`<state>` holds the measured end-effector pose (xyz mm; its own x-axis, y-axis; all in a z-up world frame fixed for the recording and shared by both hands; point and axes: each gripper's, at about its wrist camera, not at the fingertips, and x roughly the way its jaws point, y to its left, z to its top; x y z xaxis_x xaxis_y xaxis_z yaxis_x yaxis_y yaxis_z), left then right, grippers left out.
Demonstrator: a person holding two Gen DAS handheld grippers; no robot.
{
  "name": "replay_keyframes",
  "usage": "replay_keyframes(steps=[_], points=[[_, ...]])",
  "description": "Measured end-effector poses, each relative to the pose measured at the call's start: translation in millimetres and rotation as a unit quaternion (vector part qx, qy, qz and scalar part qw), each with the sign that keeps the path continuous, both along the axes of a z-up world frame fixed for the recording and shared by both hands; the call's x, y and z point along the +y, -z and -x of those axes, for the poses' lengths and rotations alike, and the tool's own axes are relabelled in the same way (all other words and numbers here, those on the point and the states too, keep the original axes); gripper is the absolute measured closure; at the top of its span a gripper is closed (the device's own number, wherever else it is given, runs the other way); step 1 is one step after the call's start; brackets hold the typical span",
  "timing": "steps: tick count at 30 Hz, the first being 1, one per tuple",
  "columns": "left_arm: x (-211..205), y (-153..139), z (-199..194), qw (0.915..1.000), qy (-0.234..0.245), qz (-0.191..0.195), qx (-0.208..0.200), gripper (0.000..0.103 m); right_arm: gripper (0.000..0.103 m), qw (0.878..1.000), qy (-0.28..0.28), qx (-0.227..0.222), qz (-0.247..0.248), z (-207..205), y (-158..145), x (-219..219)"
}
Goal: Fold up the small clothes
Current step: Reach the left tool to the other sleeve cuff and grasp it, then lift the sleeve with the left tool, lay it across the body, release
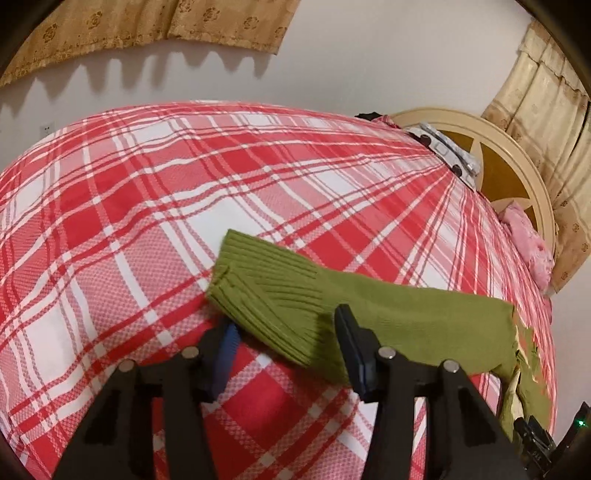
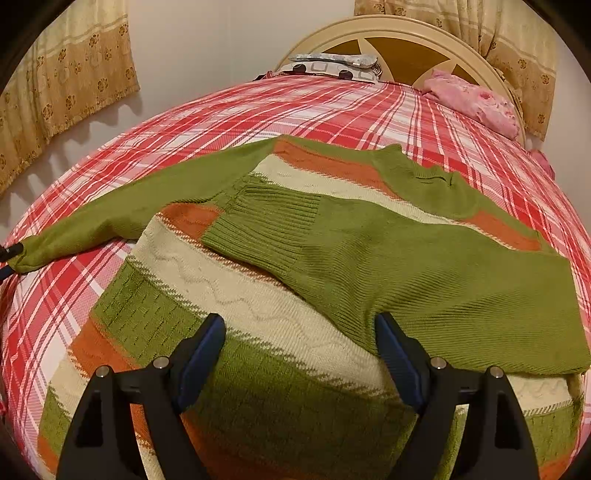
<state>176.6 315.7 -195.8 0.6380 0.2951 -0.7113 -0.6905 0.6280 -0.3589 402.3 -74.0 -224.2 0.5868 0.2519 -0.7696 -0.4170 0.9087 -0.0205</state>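
Note:
A knit sweater (image 2: 295, 295) striped green, cream and orange lies spread on the red plaid bed (image 2: 332, 107). One green sleeve (image 2: 424, 266) is folded across its body. The other sleeve (image 1: 332, 295) stretches sideways onto the bedspread and ends in a ribbed cuff (image 1: 258, 280). My left gripper (image 1: 287, 321) straddles that cuff low over the bed. One finger is beside the cuff's edge and the other over the sleeve; the pads do not pinch the cloth. My right gripper (image 2: 299, 339) hovers open over the sweater's lower body with nothing held.
A cream and brown headboard (image 2: 399, 40) stands at the bed's far end, with a patterned pillow (image 2: 332, 64) and a crumpled pink cloth (image 2: 476, 99) before it. Tan flowered curtains (image 1: 147, 26) hang on the white wall. Bare plaid bedspread (image 1: 147, 184) lies beyond the cuff.

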Motion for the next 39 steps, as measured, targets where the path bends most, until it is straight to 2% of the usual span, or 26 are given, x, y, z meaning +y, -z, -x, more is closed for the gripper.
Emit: replay_keyframes(steps=[5, 12, 13, 14, 15, 17, 21, 25, 28, 31, 34, 39], points=[[-5.5, 0.8, -3.1, 0.9996, 0.023, 0.011, -0.013, 0.058, 0.02, 1.0, 0.001, -0.002, -0.001, 0.9, -0.1, -0.2], [0.9, 3.2, -8.1, 0.9993, 0.025, 0.025, -0.009, 0.06, 0.02, 1.0, 0.003, -0.003, -0.003, 1.5, -0.5, -0.6], [3.6, 3.3, -7.3, 0.9994, 0.018, 0.03, -0.009, 0.068, 0.02, 1.0, 0.003, -0.004, -0.003, 1.5, -0.5, -0.8], [6.2, 3.8, -5.8, 0.9992, 0.013, 0.035, -0.012, 0.083, 0.02, 1.0, 0.003, -0.004, -0.004, 1.6, -0.6, -0.8], [9.2, 4.9, -5.3, 0.9989, 0.013, 0.043, -0.016, 0.091, 0.02, 1.0, 0.003, -0.004, -0.003, 1.6, -0.6, -0.7], [12.2, 5.6, -4.4, 0.9978, 0.023, 0.054, -0.03, 0.095, 0.02, 1.0, 0.003, -0.004, -0.003, 1.6, -0.7, -1.1], [4.1, -5.4, -1.0, 0.9985, 0.032, 0.026, -0.036, 0.097, 0.02, 1.0, 0.003, -0.004, -0.004, 1.7, -0.7, -1.2], [-9.4, -29.9, 0.1, 0.997, 0.047, -0.004, -0.061, 0.098, 0.02, 1.0, 0.003, -0.002, -0.008, 1.5, -1.3, -2.4], [-22.3, -54.4, -4.2, 0.9935, 0.07, -0.028, -0.085, 0.098, 0.02, 0.999, 0.004, 0.004, -0.034, 1.2, -3.8, -8.6], [-33.2, -72.8, -10.7, 0.9898, 0.088, -0.05, -0.1, 0.098, 0.019, 0.997, 0.018, 0.013, -0.08, 0.6, -10.5, -22.2], [-40.5, -86.5, -20.8, 0.9869, 0.102, -0.053, -0.113, 0.098, 0.019, 0.993, 0.039, 0.024, -0.105, 3.3, -16.9, -34.1], [-58.5, -118.5, -49.6, 0.9788, 0.134, -0.077, -0.135, 0.098, 0.019, 0.992, 0.057, 0.028, -0.112, 10.7, -26.0, -51.2]])
